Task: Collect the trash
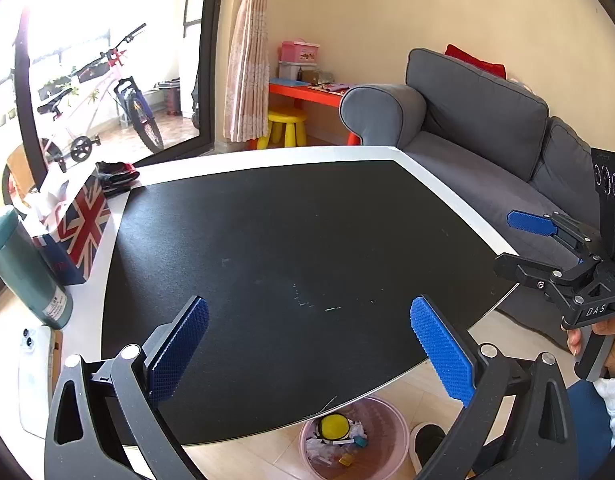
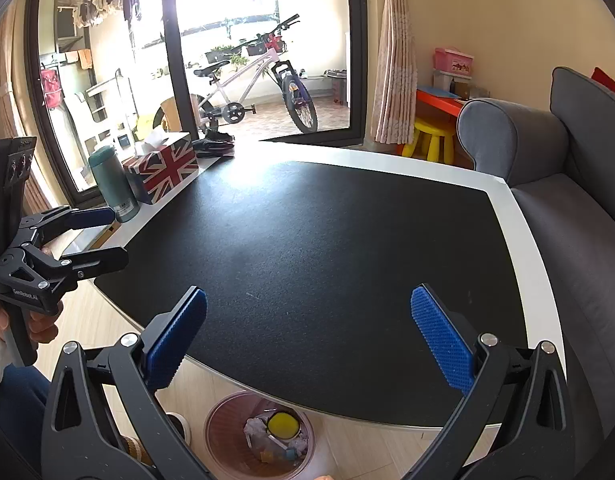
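Sunlit from the balcony door, our black-topped table point(image 1: 307, 248) is sitting with its mat bare while a green bottle point(image 1: 25, 268), a flag-printed tissue box point(image 1: 77, 228) and a phone point(image 1: 31, 376) are keeping to the white rim at nine o'clock, probably because they belong here and are not rubbish. We are holding the left gripper point(image 1: 309, 354) with its blue pads spread wide and empty over the near edge, and the right gripper point(image 2: 309, 350) likewise wide and empty, both hanging above the table. Trash point(image 1: 341, 434) is lying in the pink bin point(image 1: 391, 432) at six o'clock under the near edge, so we are judging the collecting close to finished.
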`<state>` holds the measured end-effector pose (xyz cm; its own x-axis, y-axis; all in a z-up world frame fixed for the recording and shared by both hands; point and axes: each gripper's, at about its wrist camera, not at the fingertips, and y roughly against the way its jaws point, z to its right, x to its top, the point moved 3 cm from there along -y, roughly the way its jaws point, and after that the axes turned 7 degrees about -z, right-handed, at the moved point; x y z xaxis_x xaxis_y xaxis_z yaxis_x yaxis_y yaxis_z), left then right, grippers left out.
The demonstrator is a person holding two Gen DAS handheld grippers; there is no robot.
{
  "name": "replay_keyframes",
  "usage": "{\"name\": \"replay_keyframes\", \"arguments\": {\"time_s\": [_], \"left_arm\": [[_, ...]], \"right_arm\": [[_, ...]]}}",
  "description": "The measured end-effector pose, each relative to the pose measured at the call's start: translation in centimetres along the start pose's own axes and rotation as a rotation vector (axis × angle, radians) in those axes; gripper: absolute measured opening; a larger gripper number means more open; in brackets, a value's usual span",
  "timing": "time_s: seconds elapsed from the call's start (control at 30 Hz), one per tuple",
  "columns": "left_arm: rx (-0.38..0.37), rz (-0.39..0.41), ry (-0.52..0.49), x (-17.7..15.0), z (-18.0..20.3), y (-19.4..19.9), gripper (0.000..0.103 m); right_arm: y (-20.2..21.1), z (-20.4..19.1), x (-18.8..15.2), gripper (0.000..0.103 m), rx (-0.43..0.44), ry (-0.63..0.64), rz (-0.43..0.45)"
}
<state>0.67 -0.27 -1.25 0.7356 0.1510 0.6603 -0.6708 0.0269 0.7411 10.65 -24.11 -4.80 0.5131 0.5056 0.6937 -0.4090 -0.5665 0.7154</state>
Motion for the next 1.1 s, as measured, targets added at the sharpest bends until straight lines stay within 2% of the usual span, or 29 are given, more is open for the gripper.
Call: {"name": "replay_keyframes", "arguments": {"time_s": [1.1], "left_arm": [[-0.003,-0.003,0.001,0.02,0.11,-0.12,0.097]], "right_arm": [[-0.16,-0.1,-0.04,0.1,0.005,-0.005,-0.003]]}}
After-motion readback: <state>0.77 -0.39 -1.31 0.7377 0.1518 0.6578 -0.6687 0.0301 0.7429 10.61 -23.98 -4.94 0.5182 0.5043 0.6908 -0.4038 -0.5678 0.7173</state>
